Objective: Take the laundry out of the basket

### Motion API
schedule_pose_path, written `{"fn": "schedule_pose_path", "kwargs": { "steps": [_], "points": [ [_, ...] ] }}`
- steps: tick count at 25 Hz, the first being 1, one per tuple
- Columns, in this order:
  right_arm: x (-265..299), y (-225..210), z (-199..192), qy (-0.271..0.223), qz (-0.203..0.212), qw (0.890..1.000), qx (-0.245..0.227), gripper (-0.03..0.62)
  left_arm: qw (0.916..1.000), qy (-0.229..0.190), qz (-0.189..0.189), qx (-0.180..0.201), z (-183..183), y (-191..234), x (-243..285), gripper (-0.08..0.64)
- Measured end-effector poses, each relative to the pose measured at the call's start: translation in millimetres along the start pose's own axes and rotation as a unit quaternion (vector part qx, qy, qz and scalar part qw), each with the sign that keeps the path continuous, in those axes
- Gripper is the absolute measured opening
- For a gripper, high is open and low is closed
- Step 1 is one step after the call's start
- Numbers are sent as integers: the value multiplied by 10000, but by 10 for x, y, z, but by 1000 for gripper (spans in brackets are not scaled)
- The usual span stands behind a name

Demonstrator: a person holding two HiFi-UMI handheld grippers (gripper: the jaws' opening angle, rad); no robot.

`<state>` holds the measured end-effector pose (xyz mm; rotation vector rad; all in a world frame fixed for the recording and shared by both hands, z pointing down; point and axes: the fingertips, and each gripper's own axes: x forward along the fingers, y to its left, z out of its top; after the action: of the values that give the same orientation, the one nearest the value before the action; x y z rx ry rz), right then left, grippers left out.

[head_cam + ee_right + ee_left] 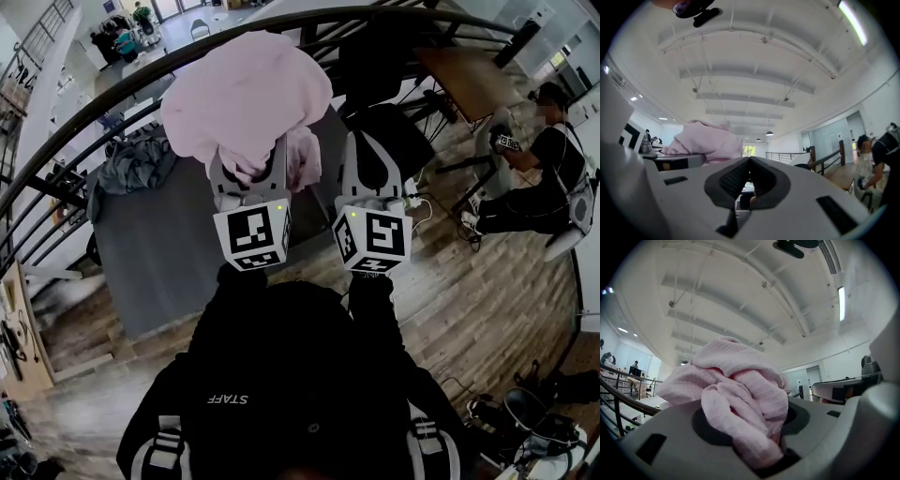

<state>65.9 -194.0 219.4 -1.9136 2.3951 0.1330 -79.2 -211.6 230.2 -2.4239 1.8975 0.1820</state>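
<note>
while the left gripper (249,165) clamps the pink garment (246,94), held up over the grey table (169,253), the right gripper (367,161) has its jaws together, empty (basket unseen). next, probably: lower onto table, release.

The carrying surface is a grey flat slab (178,262), rectangular, lying left of centre and running from near left to far right. Whether it is a low table or a mat cannot be told. On its far left corner lies a heap of grey clothing (131,164), crumpled and overlapping the edge. The rest of the visible slab top is plain grey. Around it is a wooden plank floor (487,300). On the floor just right of the slab lie white cables (419,202). Well apart, at near right, dark equipment (534,412) rests on the floor.
</note>
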Motion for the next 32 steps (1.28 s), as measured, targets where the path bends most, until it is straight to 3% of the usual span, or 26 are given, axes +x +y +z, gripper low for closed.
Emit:
{"fn": "schedule_pose_path", "kwargs": {
  "steps": [20, 32],
  "points": [
    [53, 17, 140, -265, -153, 9995, -78, 14, 9984, -544, 94, 156, 304, 97, 28, 239],
    [65, 44, 131, -251, -183, 9995, -88, 14, 9987, -465, 61, 210, 267, 101, 43, 241]
  ]
}}
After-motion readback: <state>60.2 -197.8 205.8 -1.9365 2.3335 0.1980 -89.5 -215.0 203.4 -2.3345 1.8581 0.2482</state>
